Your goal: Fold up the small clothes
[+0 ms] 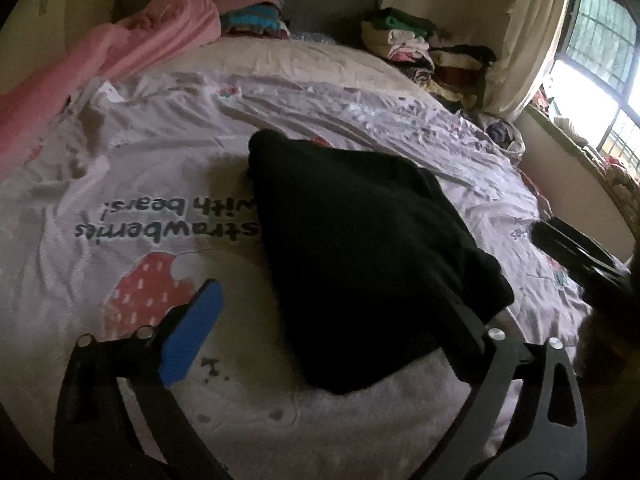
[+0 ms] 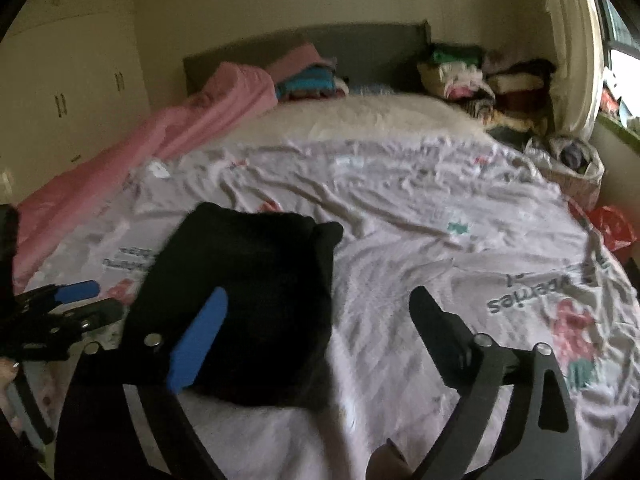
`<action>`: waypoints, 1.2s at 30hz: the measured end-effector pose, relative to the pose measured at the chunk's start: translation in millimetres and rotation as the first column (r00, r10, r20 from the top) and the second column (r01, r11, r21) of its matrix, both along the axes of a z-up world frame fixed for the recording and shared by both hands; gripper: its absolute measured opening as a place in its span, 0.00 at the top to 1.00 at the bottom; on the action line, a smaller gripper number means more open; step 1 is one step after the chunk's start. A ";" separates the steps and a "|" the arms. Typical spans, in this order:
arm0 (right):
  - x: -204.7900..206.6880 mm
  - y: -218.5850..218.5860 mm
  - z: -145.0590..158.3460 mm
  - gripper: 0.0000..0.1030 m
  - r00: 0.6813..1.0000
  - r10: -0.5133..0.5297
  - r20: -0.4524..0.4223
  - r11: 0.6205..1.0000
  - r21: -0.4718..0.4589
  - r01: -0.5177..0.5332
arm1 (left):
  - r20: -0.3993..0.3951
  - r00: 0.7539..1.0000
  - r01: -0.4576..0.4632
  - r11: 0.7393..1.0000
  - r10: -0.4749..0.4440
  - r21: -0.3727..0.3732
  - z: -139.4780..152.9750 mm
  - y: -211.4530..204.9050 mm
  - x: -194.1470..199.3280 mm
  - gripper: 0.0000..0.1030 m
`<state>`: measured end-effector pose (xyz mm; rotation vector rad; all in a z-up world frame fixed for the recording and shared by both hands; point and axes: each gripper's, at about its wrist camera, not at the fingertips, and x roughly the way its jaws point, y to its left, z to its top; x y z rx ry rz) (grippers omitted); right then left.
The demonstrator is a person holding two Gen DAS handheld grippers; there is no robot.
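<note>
- Rumpled strawberry-print bedsheet (image 1: 132, 184) spreads ahead of both tongs.
- Left gripper (image 1: 344, 320) spread; black garment (image 1: 360, 248) drapes over its right finger.
- Right gripper (image 2: 320, 332) spread, empty, garment (image 2: 256, 280) behind its left finger.
- Cloth looks soft, light, floppy; pinch a corner or hem edge.

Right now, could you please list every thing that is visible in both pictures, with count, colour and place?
black garment: one, black, lying in a loose heap on the bedspread in front of both grippers
bedspread: one, pale lilac with strawberry print and writing, covering the bed
pink blanket: one, pink, along the bed's left side
folded clothes stack: one, pink and turquoise, at the headboard
clothes pile: one, mixed colours, far right corner of the bed
headboard: one, dark grey, against the wall
window: one, bright, at the right
wardrobe: one, cream, at the left
left gripper: one, black with a blue pad, open
right gripper: one, black with a blue pad, open
</note>
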<state>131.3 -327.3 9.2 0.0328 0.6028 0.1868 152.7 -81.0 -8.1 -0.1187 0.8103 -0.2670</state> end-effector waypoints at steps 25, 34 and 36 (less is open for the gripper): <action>-141.3 51.9 -12.6 0.04 0.984 -0.023 0.178 0.990 -0.135 0.048 | 0.088 0.996 0.019 0.999 -0.023 0.043 -6.8 18.4 -114.2 0.09; -147.0 54.5 -46.7 0.04 0.996 -0.068 0.055 0.991 -0.110 0.074 | 0.043 0.999 -0.005 0.999 0.004 0.034 -33.5 29.8 -123.6 0.09; -146.7 55.5 -52.2 0.04 0.996 -0.081 0.038 0.990 -0.111 0.085 | 0.030 1.000 -0.004 1.000 0.003 0.021 -36.8 31.7 -122.2 0.09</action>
